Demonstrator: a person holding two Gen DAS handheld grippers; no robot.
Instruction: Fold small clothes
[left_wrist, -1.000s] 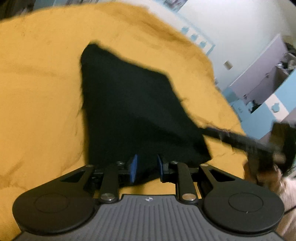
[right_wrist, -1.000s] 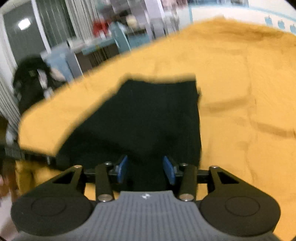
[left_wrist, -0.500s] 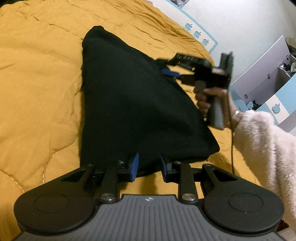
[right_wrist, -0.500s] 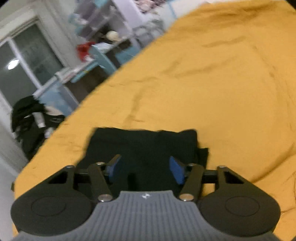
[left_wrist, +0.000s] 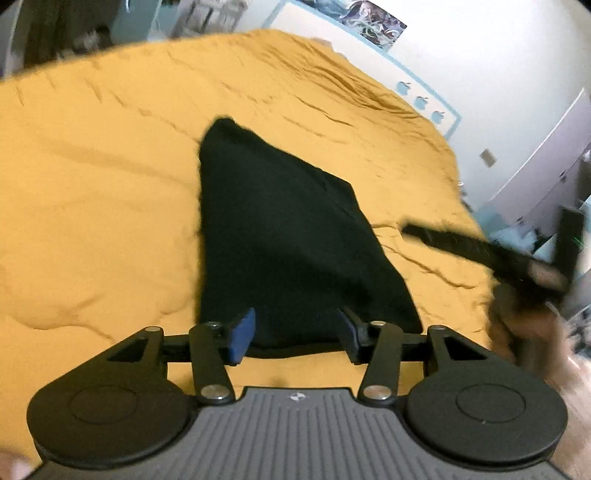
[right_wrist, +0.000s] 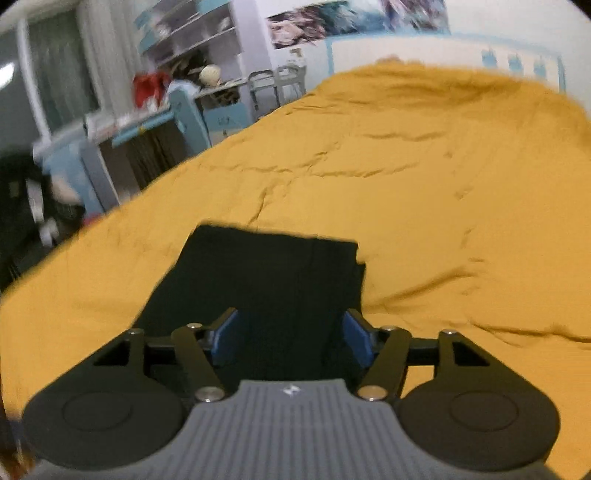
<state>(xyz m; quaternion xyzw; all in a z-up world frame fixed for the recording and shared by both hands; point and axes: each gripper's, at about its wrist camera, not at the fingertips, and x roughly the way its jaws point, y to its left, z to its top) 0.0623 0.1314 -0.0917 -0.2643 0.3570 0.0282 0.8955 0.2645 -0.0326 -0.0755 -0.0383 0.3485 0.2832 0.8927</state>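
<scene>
A folded black garment (left_wrist: 288, 243) lies flat on the yellow quilt (left_wrist: 92, 206); it also shows in the right wrist view (right_wrist: 266, 280). My left gripper (left_wrist: 297, 332) is open and empty, its blue pads just above the garment's near edge. My right gripper (right_wrist: 291, 338) is open and empty over the garment's near side. In the left wrist view the right gripper (left_wrist: 480, 251) is a blurred dark bar at the right, off the garment.
The yellow quilt (right_wrist: 443, 177) covers the whole bed. A white wall with blue trim (left_wrist: 424, 92) lies beyond it. Shelves and a cluttered desk (right_wrist: 177, 107) stand past the bed's left side. White drawers (left_wrist: 546, 177) stand at the right.
My left gripper has opened wide and let go of the garment's edge. My right gripper has pulled back from over the garment to the right side of the bed.
</scene>
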